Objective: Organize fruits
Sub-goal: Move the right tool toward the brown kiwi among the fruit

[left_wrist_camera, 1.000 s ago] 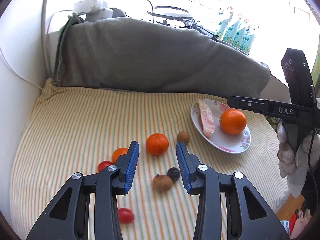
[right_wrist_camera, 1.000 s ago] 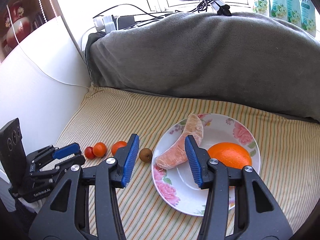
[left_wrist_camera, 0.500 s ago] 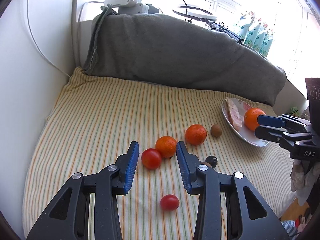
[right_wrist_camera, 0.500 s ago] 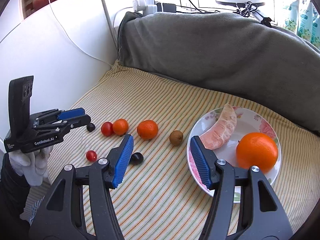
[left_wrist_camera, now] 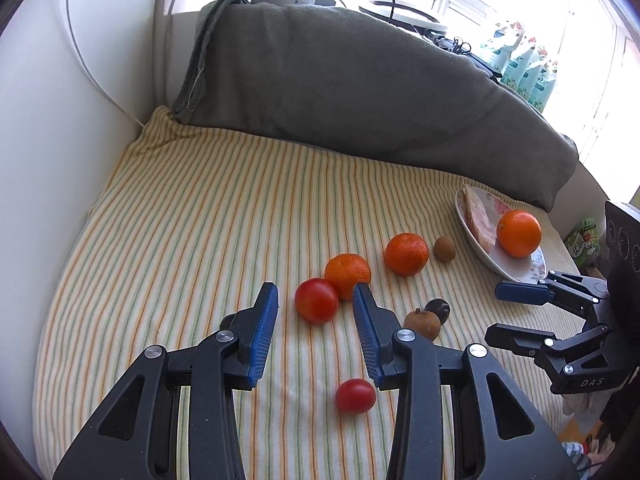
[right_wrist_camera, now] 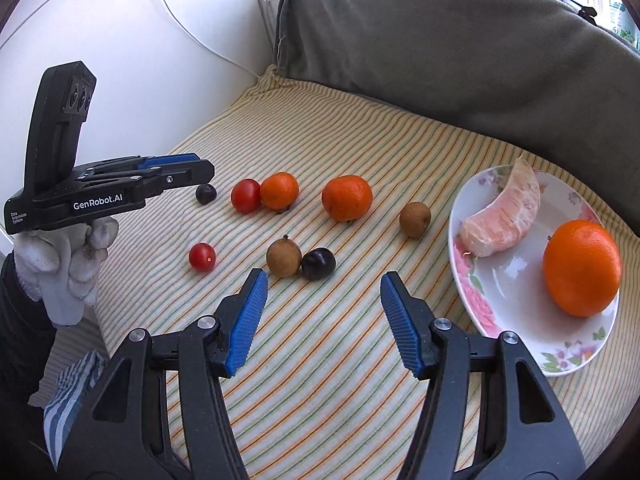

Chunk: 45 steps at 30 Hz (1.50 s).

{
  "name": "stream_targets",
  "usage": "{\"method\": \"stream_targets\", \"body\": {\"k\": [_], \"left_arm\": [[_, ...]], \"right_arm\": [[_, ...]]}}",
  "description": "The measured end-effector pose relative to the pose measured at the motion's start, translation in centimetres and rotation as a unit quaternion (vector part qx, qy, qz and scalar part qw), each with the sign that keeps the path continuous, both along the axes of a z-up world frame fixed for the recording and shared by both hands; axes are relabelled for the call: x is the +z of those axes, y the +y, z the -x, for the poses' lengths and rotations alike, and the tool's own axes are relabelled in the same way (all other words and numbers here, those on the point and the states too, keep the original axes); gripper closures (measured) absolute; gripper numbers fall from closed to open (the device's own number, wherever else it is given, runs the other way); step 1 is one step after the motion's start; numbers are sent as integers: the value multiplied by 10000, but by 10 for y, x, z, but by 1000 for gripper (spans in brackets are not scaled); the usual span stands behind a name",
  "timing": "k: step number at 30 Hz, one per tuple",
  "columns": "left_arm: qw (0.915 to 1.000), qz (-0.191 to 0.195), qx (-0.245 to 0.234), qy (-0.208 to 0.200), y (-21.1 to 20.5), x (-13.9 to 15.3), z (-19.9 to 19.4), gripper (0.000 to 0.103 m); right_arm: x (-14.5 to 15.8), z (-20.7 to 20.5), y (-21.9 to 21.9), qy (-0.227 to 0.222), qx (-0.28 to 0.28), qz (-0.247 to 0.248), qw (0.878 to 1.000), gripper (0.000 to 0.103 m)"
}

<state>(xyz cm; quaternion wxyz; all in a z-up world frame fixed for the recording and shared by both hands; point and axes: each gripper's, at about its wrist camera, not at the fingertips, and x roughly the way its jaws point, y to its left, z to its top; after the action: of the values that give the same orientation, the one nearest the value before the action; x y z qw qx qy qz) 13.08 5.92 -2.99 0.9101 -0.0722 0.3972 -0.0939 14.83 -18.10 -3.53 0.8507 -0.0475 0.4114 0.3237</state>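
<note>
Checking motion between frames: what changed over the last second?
Both grippers swung left, away from the plate, toward the loose fruit. The left gripper now frames the large tomato; the right gripper opened wider. Nothing was grabbed or released. Fruit, plate and striped cloth stayed put.

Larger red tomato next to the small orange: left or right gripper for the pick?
Left. The left gripper is open with its jaws already framing the larger red tomato. The right gripper is open too, but faces the dark fruit, farther away.
</note>
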Motion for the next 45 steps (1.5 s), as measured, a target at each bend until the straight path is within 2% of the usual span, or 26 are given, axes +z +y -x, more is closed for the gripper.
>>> {"method": "stream_targets", "body": {"k": [8,12,17,20,27,31,40,45], "left_arm": [[9998,68,-82,172,0,-12,-3,66],[9997,67,-116,223,-1,-15,-8,66],[9995,82,-152,269,-1,-19,-12,66],[9994,91,-150,300,0,-21,-15,66],[9991,67,-220,364,-3,-27,-20,66],[9989,84,-221,408,-2,-30,-24,66],[9981,125,-315,518,-8,-37,-31,66],[9980,119,-270,555,-9,-40,-33,72]], "right_arm": [[-10,-6,10,81,110,8,9999,45],[-7,-5,21,44,310,2,9995,58],[-4,-6,39,-54,532,74,9985,59],[-3,-6,51,-120,685,201,9974,62],[-6,-12,74,-262,870,506,9946,63],[-8,-13,82,-315,984,713,9921,70],[-14,-7,87,-463,1119,1047,9871,70],[-18,-5,90,-618,1138,1307,9829,77]]}}
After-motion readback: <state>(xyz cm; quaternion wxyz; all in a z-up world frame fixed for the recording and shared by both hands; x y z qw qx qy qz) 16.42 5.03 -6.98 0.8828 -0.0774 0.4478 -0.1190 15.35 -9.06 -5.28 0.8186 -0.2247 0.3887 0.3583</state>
